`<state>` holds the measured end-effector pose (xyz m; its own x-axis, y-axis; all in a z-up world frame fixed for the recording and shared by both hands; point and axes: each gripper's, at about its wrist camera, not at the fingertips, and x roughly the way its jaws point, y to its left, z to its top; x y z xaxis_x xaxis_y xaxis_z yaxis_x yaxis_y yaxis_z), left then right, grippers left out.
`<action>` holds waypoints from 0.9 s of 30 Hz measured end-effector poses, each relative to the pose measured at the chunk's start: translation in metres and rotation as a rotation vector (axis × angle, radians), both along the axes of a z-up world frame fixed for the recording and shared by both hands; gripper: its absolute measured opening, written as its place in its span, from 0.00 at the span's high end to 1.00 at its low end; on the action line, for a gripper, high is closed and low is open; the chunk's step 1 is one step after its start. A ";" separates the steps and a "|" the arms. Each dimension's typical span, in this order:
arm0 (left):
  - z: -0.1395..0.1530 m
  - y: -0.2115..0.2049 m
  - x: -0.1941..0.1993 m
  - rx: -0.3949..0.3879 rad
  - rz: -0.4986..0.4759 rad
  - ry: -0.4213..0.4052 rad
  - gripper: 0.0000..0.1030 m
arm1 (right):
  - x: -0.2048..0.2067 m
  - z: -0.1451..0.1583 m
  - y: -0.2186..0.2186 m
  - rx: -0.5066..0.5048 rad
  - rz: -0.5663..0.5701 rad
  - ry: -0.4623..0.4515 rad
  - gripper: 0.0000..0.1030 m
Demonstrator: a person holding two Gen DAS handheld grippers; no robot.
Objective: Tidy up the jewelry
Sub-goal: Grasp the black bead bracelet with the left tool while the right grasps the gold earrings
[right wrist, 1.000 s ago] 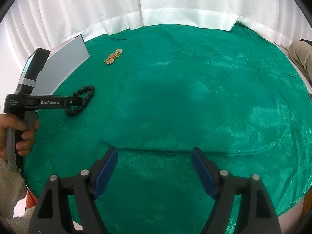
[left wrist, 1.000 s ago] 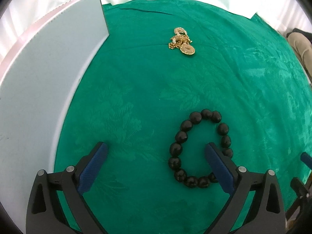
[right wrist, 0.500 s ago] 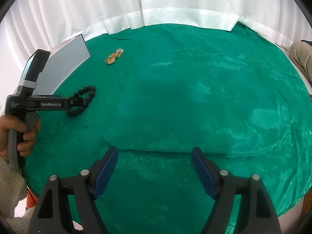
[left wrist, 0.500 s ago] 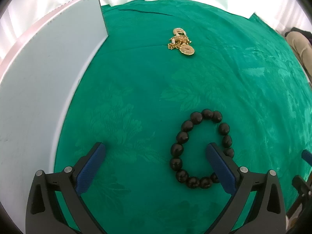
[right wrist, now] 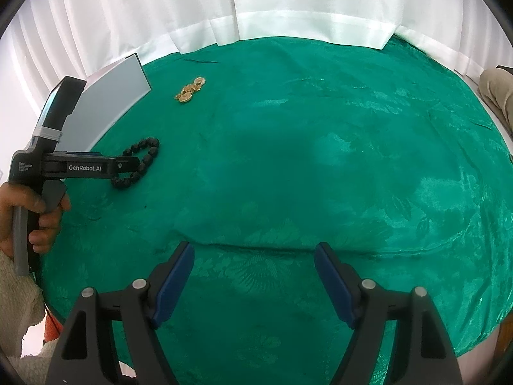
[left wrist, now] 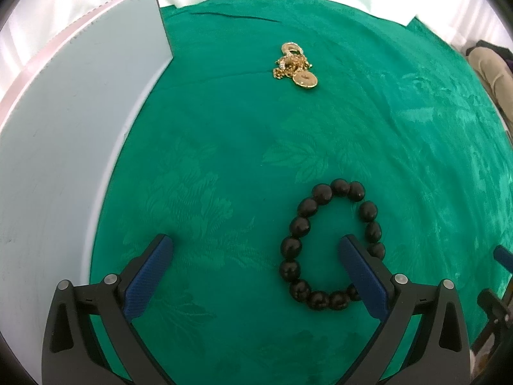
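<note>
We see the bench (right wrist: pixel 320 160) under its green damask cloth filling both frames, its broad middle and right side bare up to the white curtain (right wrist: pixel 288 0). A grey board (left wrist: pixel 64 128) lines the left edge. Our left gripper (left wrist: pixel 253 247) is spread wide, its right finger overlapping the black bead bracelet (left wrist: pixel 320 243) in the lower right of the left wrist view. Our right gripper (right wrist: pixel 255 253) hovers open above the near cloth fold. The gold jewelry pile (left wrist: pixel 296 65) sits upper centre, well apart from the bracelet.
</note>
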<state>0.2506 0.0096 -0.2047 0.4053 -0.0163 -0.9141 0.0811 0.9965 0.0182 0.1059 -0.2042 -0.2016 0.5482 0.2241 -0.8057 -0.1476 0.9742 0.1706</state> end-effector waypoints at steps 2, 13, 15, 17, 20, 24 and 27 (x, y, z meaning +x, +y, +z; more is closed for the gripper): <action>0.000 0.000 0.002 0.001 -0.002 0.008 0.00 | 0.000 0.000 0.000 0.002 -0.002 0.002 0.23; 0.015 -0.011 -0.002 -0.012 -0.130 0.015 0.52 | -0.002 0.005 -0.018 0.025 -0.057 -0.020 0.23; 0.017 -0.014 -0.002 -0.018 -0.145 0.005 0.82 | 0.001 0.003 -0.020 0.033 -0.063 -0.009 0.23; 0.019 -0.014 0.000 -0.055 -0.150 0.021 0.90 | 0.003 0.004 -0.020 0.034 -0.062 -0.008 0.23; 0.021 -0.006 -0.001 -0.124 -0.132 0.028 0.91 | 0.007 0.013 -0.017 0.019 -0.040 -0.026 0.23; 0.035 0.011 -0.011 -0.242 -0.063 -0.005 0.91 | 0.030 0.035 -0.016 0.037 0.016 -0.045 0.23; 0.050 0.029 -0.025 -0.321 -0.011 -0.040 0.91 | 0.067 0.052 -0.011 0.078 0.069 -0.046 0.23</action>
